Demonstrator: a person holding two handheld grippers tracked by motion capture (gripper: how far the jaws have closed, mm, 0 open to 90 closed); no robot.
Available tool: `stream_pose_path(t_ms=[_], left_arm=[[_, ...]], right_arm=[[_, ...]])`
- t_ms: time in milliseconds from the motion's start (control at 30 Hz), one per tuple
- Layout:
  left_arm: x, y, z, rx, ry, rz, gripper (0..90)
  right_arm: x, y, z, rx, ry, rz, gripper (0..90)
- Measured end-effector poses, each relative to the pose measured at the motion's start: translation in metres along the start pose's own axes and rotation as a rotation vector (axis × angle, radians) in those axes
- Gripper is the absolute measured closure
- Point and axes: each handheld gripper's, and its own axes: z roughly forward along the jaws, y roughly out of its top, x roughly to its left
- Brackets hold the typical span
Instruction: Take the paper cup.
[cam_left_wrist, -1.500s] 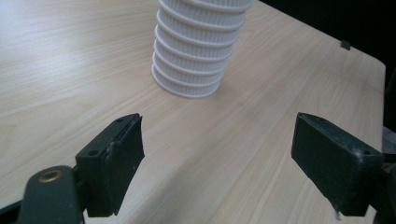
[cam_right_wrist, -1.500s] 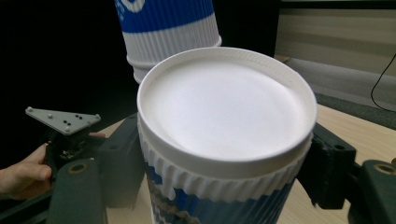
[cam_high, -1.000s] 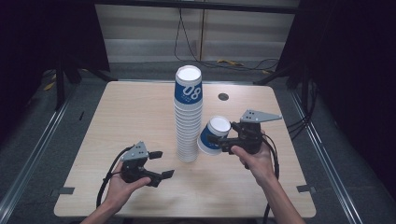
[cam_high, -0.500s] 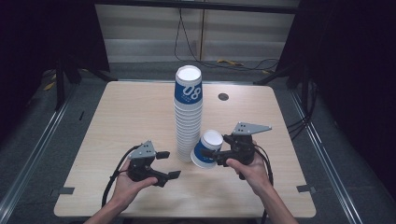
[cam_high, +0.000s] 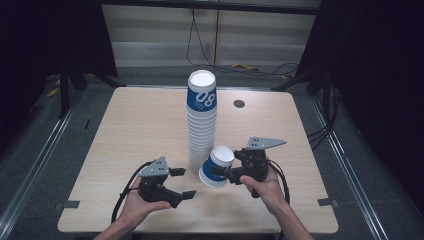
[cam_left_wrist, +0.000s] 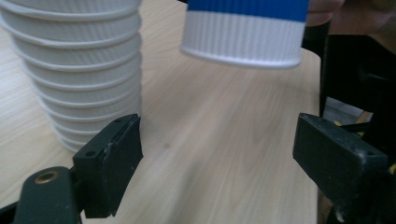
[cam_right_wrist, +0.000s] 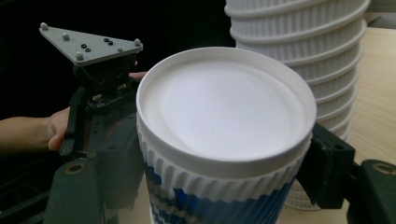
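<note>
A lab-like recording booth: black curtains (cam_high: 45, 40), floor rails (cam_high: 30, 170), loose cables (cam_high: 200, 45), one bare table (cam_high: 140, 125).

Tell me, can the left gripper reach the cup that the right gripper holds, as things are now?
Probably yes. The left gripper is open, and the cup in the right gripper hangs close ahead beside the stack of cups, with bare table between.

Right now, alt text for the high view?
The right gripper holds a blue-and-white cup tilted beside a tall cup stack on a wooden table. The left gripper rests open near the table's front edge.
</note>
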Motion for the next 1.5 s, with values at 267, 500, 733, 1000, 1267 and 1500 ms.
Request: stream_pose_path(t_ms=[267, 500, 733, 1000, 1267, 1500], left_arm=[[-0.005, -0.002, 0.004, -0.033, -0.045, -0.008, 15.8], [-0.005, -0.001, 0.006, -0.034, -0.047, -0.014, 15.7], [-0.005, -0.003, 0.009, -0.025, -0.065, -0.003, 15.7], [-0.010, 0.000, 0.010, -0.034, -0.083, 0.012, 15.8], [-0.011, -0.001, 0.015, -0.027, -0.081, 0.031, 14.8], [-0.011, -0.001, 0.020, -0.024, -0.071, 0.035, 13.0]], right_arm=[[0.004, -0.005, 0.009, 0.017, 0.057, -0.025, 26.6], [0.007, -0.010, 0.017, 0.030, 0.092, -0.044, 26.7], [0.008, -0.012, 0.021, 0.057, 0.105, -0.045, 26.8], [0.013, -0.012, 0.025, 0.070, 0.128, -0.056, 26.9], [0.015, -0.013, 0.031, 0.072, 0.135, -0.047, 26.9], [0.018, -0.017, 0.036, 0.066, 0.126, -0.048, 27.0]])
